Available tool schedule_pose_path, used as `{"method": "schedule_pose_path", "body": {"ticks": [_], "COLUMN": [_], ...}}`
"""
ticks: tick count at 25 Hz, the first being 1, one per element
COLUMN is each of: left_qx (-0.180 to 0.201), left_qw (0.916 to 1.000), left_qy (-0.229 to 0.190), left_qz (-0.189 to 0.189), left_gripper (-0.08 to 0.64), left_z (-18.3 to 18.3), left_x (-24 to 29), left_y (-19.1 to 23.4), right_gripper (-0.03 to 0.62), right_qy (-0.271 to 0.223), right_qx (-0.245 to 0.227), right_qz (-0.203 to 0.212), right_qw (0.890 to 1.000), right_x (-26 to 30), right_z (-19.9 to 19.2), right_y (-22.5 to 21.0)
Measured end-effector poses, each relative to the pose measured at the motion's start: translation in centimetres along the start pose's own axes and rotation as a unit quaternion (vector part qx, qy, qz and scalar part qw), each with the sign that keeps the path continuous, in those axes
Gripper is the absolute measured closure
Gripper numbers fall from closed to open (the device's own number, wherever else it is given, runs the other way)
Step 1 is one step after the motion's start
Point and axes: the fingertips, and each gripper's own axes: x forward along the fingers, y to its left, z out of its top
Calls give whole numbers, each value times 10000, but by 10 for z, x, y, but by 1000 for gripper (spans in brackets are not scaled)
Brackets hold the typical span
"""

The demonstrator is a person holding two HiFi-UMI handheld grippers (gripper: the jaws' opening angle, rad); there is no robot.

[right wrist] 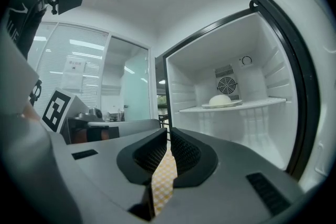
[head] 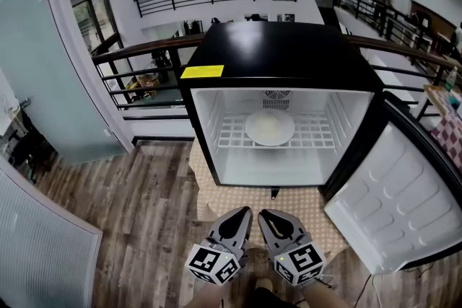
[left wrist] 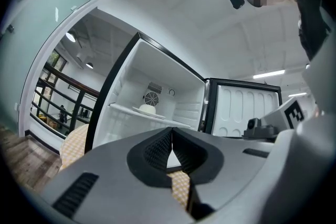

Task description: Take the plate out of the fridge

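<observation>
Left gripper [head: 242, 213] and right gripper [head: 266, 216], each with jaws pressed together on nothing, point side by side at the open fridge [head: 281, 47], well short of it. Inside, the white plate [head: 270, 128] sits centred on the wire shelf [head: 238, 132], possibly bearing a pale mound. The door [head: 393, 198] stands swung right.

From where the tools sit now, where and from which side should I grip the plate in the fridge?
Grip the plate by its near rim, coming straight in through the open front, tool level. It lies flat on the wire shelf with a mound at its centre and walls either side, so the front edge looks freest. Open the shut right tool first.
</observation>
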Motion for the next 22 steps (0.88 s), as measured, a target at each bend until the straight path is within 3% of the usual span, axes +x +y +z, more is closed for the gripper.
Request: {"method": "schedule_pose_path", "body": {"ticks": [22], "left_qx": [-40], "left_qw": [9998], "left_qy": [-105], "left_qz": [180], "left_gripper": [549], "left_z": [-1], "left_x": [54], "left_y": [24], "right_gripper": [555], "right_qy": [12], "right_qx": [57], "right_qz": [53], "right_qw": [10000], "right_x": [37], "right_z": [7], "right_y": [-49]}}
